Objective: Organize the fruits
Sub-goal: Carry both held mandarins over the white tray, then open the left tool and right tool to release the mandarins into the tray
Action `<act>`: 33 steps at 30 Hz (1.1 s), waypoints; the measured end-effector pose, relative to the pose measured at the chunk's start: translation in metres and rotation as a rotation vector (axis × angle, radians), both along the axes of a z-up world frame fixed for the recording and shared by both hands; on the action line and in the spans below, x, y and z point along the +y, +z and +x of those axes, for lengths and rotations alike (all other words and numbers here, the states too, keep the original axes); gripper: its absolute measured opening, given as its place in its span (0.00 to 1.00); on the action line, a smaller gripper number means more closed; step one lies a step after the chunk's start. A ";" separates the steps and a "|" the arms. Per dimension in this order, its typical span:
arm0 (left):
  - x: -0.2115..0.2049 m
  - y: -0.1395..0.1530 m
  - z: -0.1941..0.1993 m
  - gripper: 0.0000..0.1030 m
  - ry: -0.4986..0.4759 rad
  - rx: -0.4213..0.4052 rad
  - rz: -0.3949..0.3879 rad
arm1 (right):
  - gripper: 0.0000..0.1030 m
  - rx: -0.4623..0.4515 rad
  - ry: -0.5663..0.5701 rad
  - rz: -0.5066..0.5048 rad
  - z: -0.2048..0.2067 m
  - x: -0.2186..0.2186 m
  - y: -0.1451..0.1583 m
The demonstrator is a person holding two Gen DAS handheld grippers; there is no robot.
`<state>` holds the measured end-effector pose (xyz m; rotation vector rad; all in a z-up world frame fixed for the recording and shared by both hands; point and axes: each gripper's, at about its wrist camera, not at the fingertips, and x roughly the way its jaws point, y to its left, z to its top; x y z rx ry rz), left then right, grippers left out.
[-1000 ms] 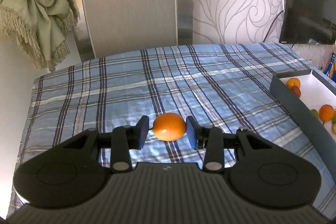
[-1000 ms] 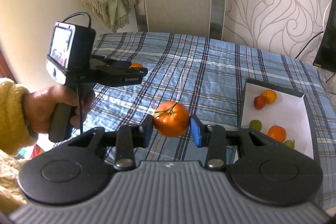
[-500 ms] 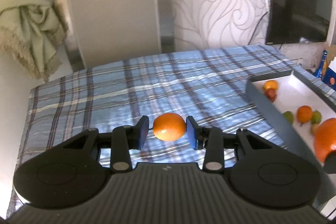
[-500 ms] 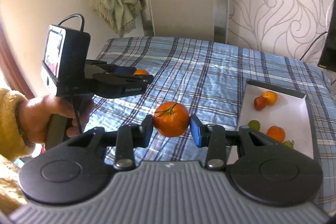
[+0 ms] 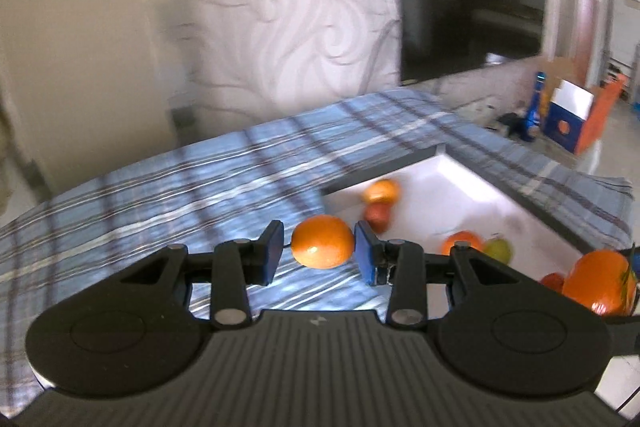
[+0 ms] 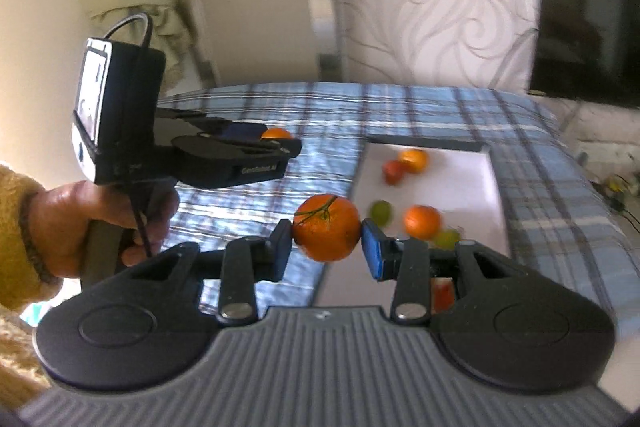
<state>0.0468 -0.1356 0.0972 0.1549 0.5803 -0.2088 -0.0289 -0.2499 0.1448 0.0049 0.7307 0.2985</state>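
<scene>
Each orange is round, smooth and fairly firm, likely to roll or slip, so a hold across its widest part suits it. The left gripper has its fingers partly closed on a small orange, above the plaid bed beside the tray. The right gripper likewise clamps a stemmed orange over the tray's near edge.

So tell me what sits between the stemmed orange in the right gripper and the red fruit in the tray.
In the right wrist view, only bare white tray floor separates the stemmed orange from the red fruit.
</scene>
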 end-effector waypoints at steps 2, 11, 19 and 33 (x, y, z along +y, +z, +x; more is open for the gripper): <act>-0.019 -0.003 0.006 0.43 -0.042 0.006 -0.002 | 0.40 0.006 -0.034 -0.007 -0.004 -0.009 -0.001; -0.072 -0.023 0.030 0.43 -0.139 0.047 -0.004 | 0.40 0.030 -0.152 -0.042 -0.018 -0.034 -0.002; -0.081 -0.031 0.043 0.44 -0.143 0.062 -0.008 | 0.40 0.037 -0.200 -0.063 -0.024 -0.044 -0.002; -0.062 -0.006 0.011 0.44 -0.124 0.012 -0.033 | 0.40 0.048 -0.181 -0.040 -0.009 -0.049 -0.011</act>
